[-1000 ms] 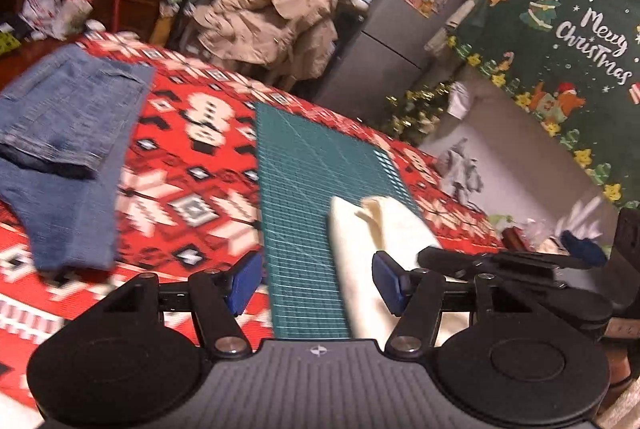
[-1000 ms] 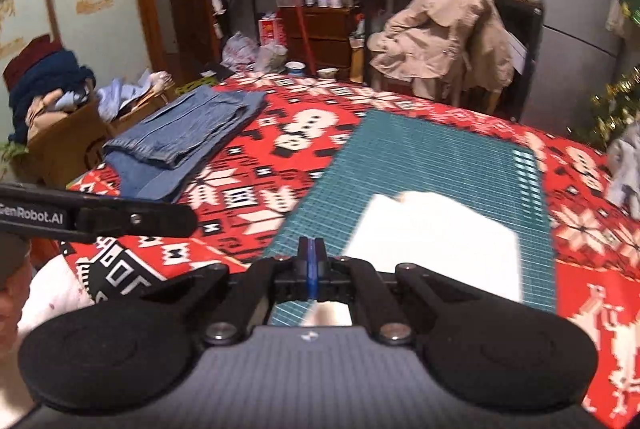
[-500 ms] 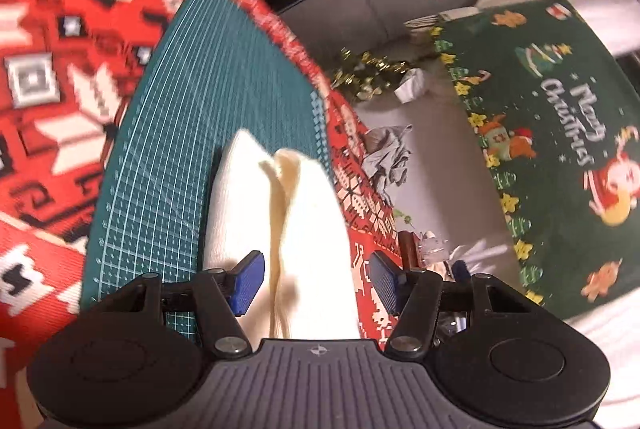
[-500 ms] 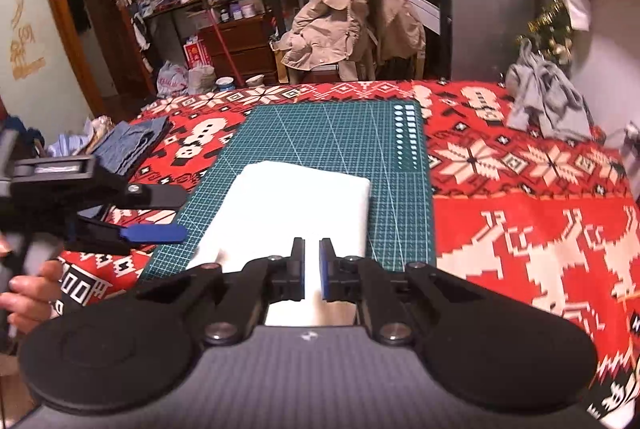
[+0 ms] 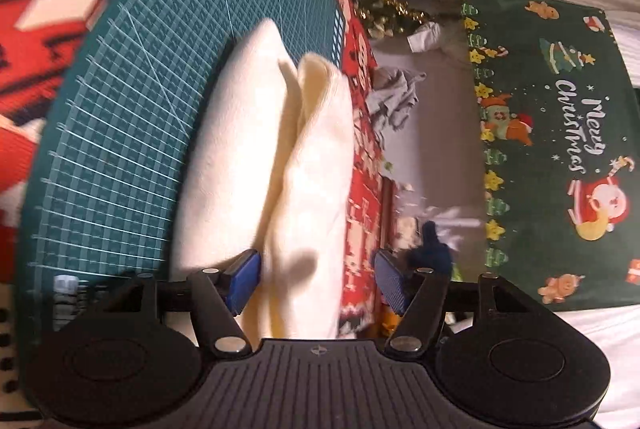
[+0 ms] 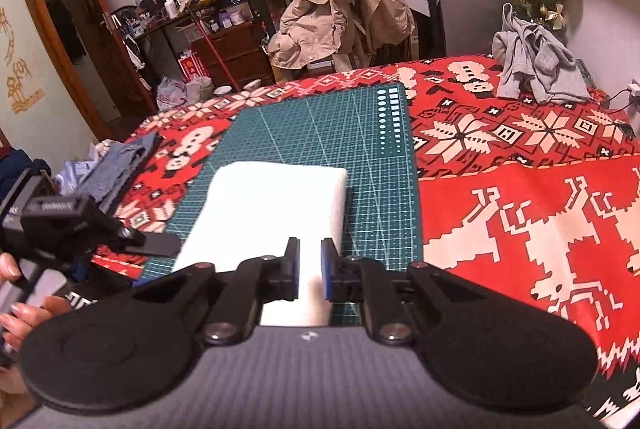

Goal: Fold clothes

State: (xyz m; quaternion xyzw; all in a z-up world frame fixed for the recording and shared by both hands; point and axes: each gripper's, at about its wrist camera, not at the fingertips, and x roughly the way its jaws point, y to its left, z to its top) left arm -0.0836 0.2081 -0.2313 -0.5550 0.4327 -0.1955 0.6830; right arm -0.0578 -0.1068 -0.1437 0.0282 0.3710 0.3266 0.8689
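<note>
A folded cream cloth [image 5: 256, 157] [image 6: 276, 205] lies on the green cutting mat [image 5: 132, 101] [image 6: 352, 133]. In the left wrist view I see it end-on, its layers bulging apart. My left gripper [image 5: 316, 281] is open, and the near end of the cloth lies between its blue pads [image 5: 244, 279]. In the right wrist view, my right gripper [image 6: 310, 269] hovers at the cloth's near edge. It is open by a narrow gap and holds nothing. The left gripper's body [image 6: 80, 225] shows at the left there, held by a hand [image 6: 16, 309].
A red patterned tablecloth [image 6: 520, 197] covers the table. Folded jeans [image 6: 120, 165] lie at the left, and a grey garment [image 6: 536, 69] sits at the far right corner. A beige jacket [image 6: 340, 9] hangs on a chair behind. A green Christmas banner [image 5: 560, 149] hangs beyond the table's edge.
My left gripper swung from the table's middle to the cloth's end and rolled sideways. My right gripper went from shut to slightly open and shifted right along the near edge.
</note>
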